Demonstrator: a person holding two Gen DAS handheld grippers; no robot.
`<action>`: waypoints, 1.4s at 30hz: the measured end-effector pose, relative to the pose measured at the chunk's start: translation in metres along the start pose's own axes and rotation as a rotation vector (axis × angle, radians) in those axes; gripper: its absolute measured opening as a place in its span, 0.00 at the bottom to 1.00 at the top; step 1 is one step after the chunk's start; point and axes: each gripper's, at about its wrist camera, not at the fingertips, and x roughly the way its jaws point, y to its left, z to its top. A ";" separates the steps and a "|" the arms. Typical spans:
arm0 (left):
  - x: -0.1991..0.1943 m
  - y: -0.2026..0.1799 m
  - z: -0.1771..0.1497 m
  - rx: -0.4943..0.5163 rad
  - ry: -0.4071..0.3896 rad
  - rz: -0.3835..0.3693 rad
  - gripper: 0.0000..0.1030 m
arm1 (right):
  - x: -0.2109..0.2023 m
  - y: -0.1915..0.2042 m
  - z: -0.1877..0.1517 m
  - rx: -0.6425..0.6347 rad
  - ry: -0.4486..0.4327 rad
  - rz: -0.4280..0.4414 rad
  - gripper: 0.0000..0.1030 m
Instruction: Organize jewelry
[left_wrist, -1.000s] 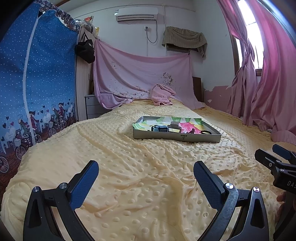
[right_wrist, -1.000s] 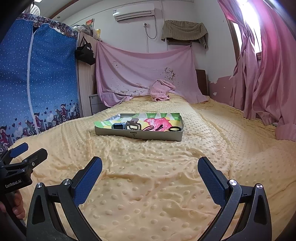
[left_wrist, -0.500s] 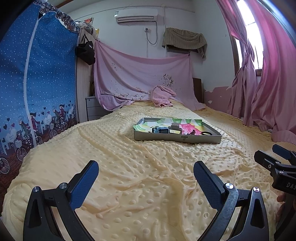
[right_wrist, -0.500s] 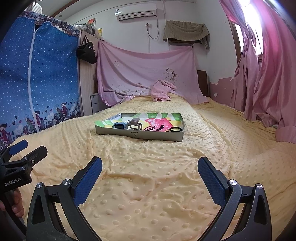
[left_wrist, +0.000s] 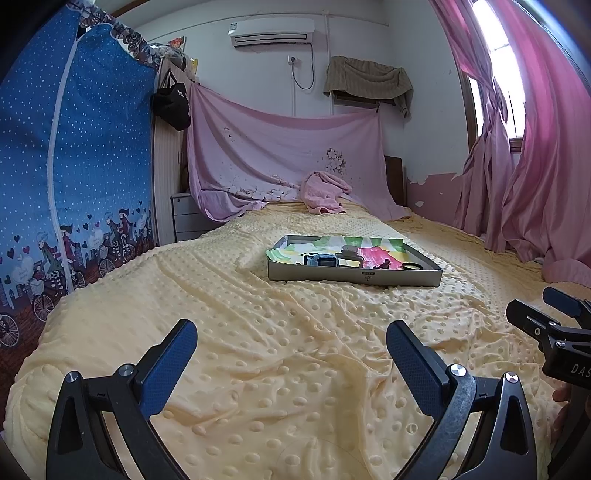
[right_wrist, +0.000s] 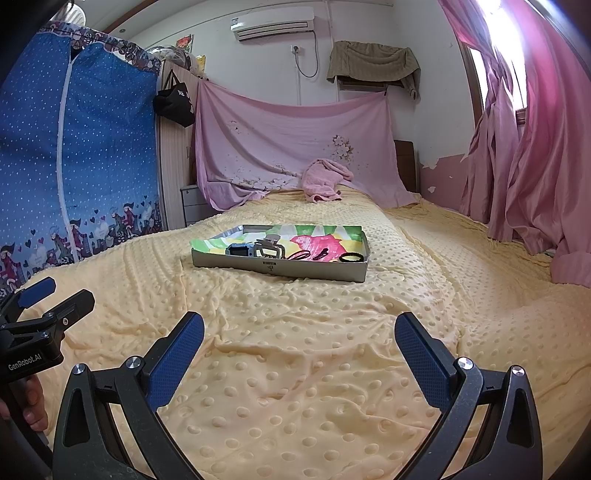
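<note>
The left hand-held gripper (left_wrist: 291, 341) and the right hand-held gripper (right_wrist: 299, 332) both hover with fingers spread apart, nearer the camera than the tray (right_wrist: 295, 268) of jewelry on the bed (right_wrist: 314, 369). "GenRobot.AI" reads on the left one.

Bright daylight thru window (left_wrist: 496, 70) top right, glare blown out on curtains (right_wrist: 532, 122); sharp focus, fisheye-bent edges w/ dark corners.

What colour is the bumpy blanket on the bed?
The bumpy blanket is pale yellow with raised dots all over; the right wrist view shows it best.
</note>
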 end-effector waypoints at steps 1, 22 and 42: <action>0.000 0.000 0.000 0.001 -0.001 0.000 1.00 | 0.000 0.000 0.000 -0.001 0.000 0.001 0.99; 0.000 0.002 0.001 0.004 -0.002 -0.001 1.00 | 0.000 0.001 -0.001 -0.004 -0.001 0.002 0.99; 0.000 0.002 0.001 0.005 -0.005 -0.001 1.00 | -0.001 0.001 -0.001 -0.006 -0.001 0.002 0.99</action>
